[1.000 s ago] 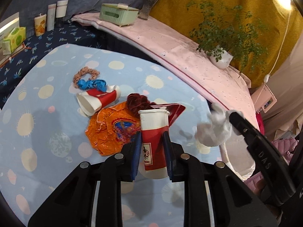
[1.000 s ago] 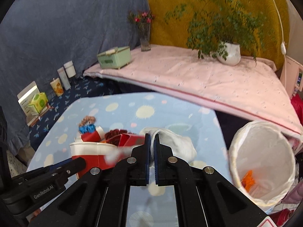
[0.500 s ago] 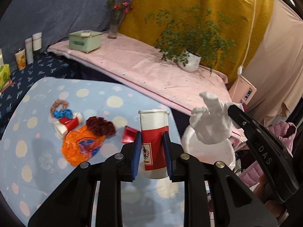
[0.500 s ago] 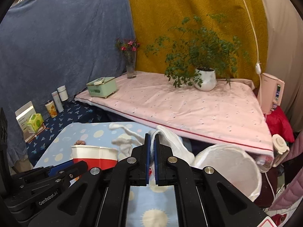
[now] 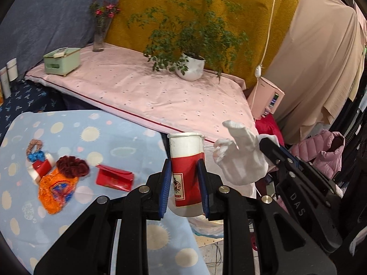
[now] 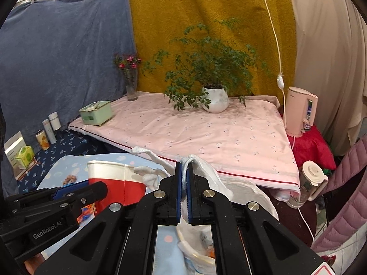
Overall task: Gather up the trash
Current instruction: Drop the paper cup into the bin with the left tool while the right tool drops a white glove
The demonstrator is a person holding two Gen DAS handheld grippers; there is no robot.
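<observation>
- Now, left gripper [image 5: 184, 178] clamps the paper cup [image 5: 186, 160] upright off the desk [image 5: 128, 137]'s edge; release early and it misses the bin [image 6: 201, 247].
- Right gripper [image 6: 184, 197], jaws nearly shut, pinches the white glove [image 6: 206, 174]; a dangling finger may snag the rim.

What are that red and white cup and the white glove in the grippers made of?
The cup looks like matte coated paper: rolled rim, printed red band, slightly dented wall. The white glove looks like soft knitted cotton: ribbed cuff edge, limp fingers, fuzzy surface. Neither can be told for certain by sight alone.
</observation>
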